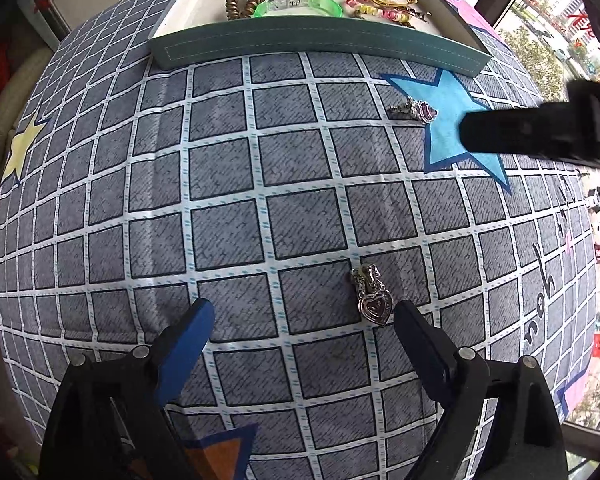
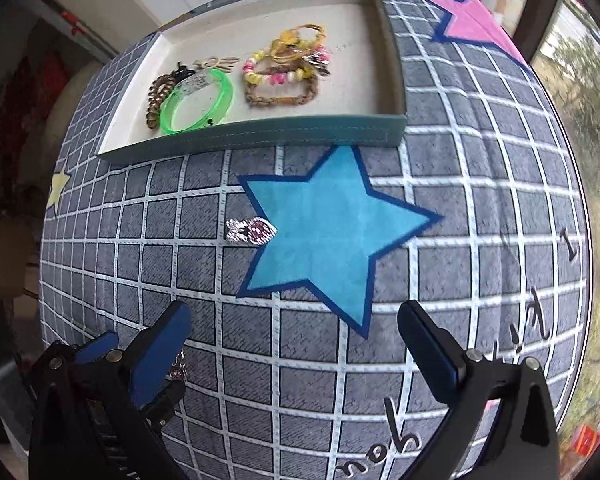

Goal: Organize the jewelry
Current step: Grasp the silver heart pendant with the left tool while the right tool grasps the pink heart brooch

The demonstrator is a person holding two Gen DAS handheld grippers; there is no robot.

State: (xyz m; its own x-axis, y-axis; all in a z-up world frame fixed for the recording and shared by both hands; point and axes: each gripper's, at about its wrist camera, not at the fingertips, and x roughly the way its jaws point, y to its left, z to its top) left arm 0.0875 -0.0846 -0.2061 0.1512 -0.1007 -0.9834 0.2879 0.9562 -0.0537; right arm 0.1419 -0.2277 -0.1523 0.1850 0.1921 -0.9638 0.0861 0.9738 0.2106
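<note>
Both grippers' fingers (image 1: 204, 320) (image 2: 424, 336) wide apart, empty, heart pendant (image 1: 374, 306) between.

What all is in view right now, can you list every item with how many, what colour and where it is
tray: one, teal outside, cream inside, far side of the cloth
green bangle: one, clear neon green, in the tray, left part
coil hair tie: one, bronze-brown, in the tray, against the bangle
beaded bracelets: a cluster, yellow, pink and brown, in the tray, right of the bangle
silver heart charm: one, on the cloth near the left gripper
pink-stone heart charm: one, silver and pink, at the blue star's edge
tablecloth: one, grey checked with stars
left gripper: open, over the cloth
right gripper: open, over the blue star
</note>
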